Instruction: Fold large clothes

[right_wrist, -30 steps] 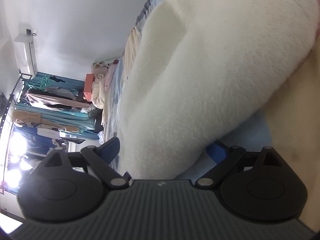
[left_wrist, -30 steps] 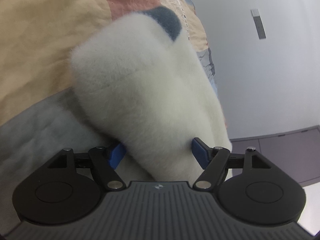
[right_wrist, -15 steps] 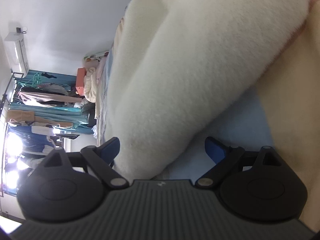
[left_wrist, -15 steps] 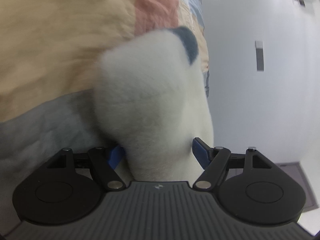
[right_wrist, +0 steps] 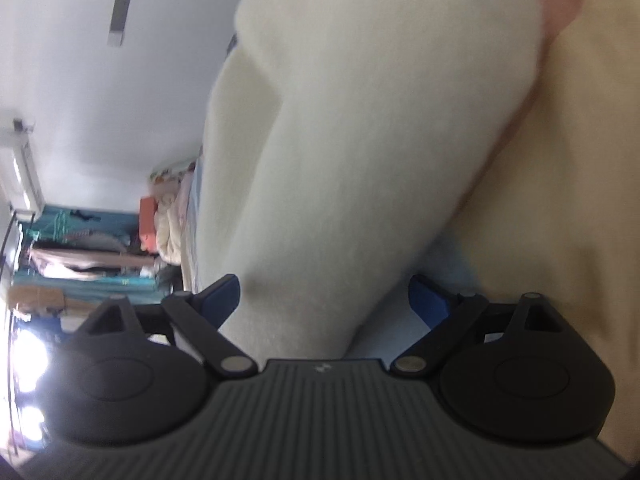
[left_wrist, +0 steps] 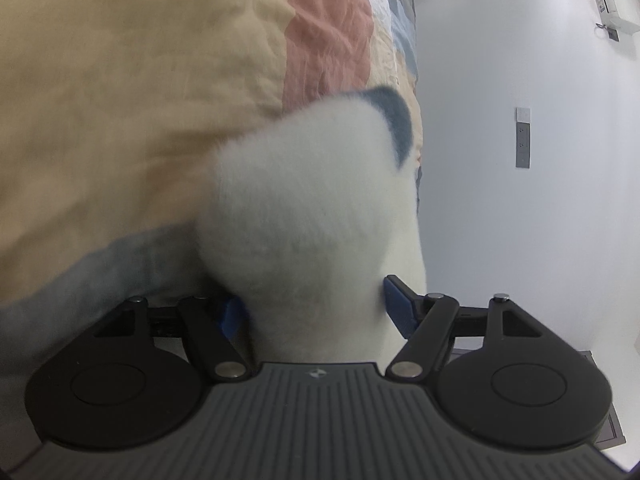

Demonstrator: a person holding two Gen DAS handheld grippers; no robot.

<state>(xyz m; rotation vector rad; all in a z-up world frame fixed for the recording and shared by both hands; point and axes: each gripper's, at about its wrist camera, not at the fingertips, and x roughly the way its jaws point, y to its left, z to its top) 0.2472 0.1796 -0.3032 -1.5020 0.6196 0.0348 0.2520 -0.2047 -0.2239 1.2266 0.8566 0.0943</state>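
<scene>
A thick white fleece garment (left_wrist: 312, 208) with a grey patch (left_wrist: 396, 120) lies bunched on a patchwork bedspread (left_wrist: 120, 100). My left gripper (left_wrist: 314, 308) has this bundle filling the gap between its blue pads. Its jaws are closing and both pads touch the fleece, which bulges over the left one. In the right wrist view the same fleece garment (right_wrist: 360, 140) runs as a long roll across the bedspread (right_wrist: 580, 160). My right gripper (right_wrist: 326, 298) stands open around it. Its left pad is against the fleece, while its right pad is apart from it over pale blue fabric.
A white wall (left_wrist: 520, 240) with a switch plate (left_wrist: 523, 138) rises past the bed's edge. Beyond the bed, the right wrist view shows a rack of hanging clothes (right_wrist: 80, 248), a pile of bedding (right_wrist: 168, 224) and a wall air conditioner (right_wrist: 20, 176).
The left view has rolled, and the fleece bundle now looks narrower and more upright between slightly closer pads. The right view has rolled a little and its jaws stay wide around the fleece.
</scene>
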